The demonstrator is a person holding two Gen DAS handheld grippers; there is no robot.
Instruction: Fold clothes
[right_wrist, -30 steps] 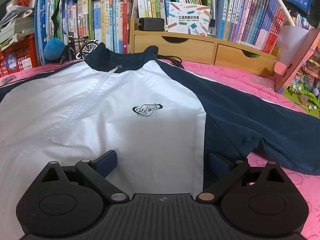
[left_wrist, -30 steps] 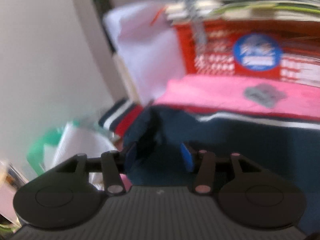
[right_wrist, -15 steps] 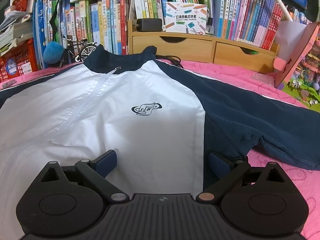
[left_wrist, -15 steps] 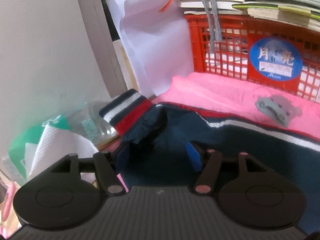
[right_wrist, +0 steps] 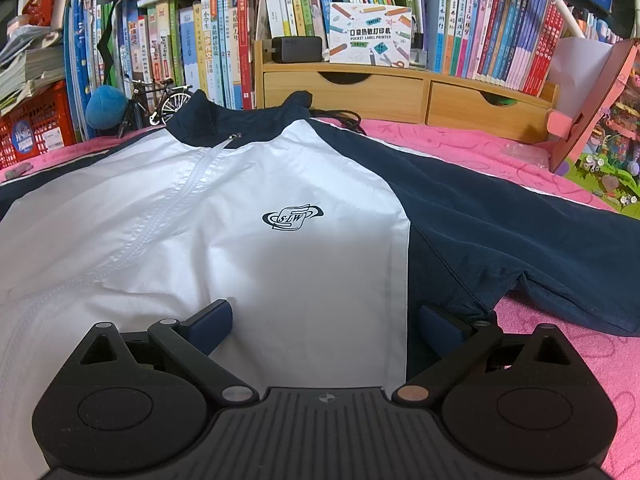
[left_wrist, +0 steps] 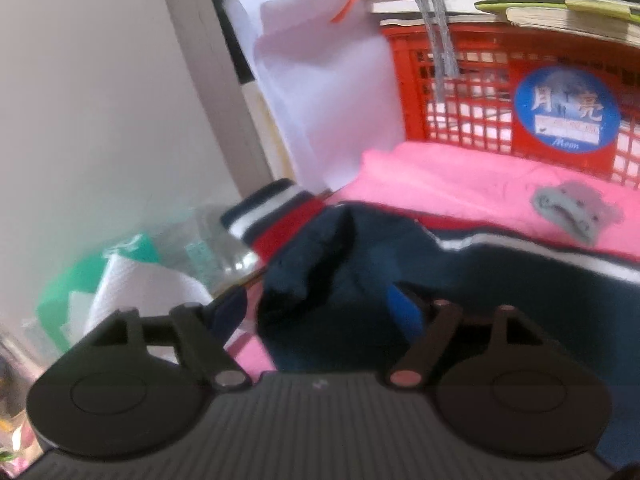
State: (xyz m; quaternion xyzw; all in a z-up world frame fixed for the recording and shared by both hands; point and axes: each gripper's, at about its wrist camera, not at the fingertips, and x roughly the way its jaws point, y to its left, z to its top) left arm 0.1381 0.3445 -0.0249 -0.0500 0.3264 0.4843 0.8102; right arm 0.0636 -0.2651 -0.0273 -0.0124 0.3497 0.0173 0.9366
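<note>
A white and navy zip jacket lies face up, spread on the pink cover. My right gripper hovers open over its lower white front, beside the navy side panel, with nothing pinched. In the left wrist view the navy sleeve lies bunched, and its striped cuff hangs at the cover's left edge. My left gripper straddles the sleeve's bunched end. Its jaws are opening, and the left pad stands clear of the cloth.
A red crate stacked with books stands behind the sleeve, with white paper leaning beside it. A clear bottle and a green-white pack sit off the left edge. Wooden drawers, shelves of books and a model bicycle line the back.
The left gripper's jaws have spread wider and let the navy sleeve go; the sleeve end now lies loose between them. The right gripper and the jacket have not moved.
</note>
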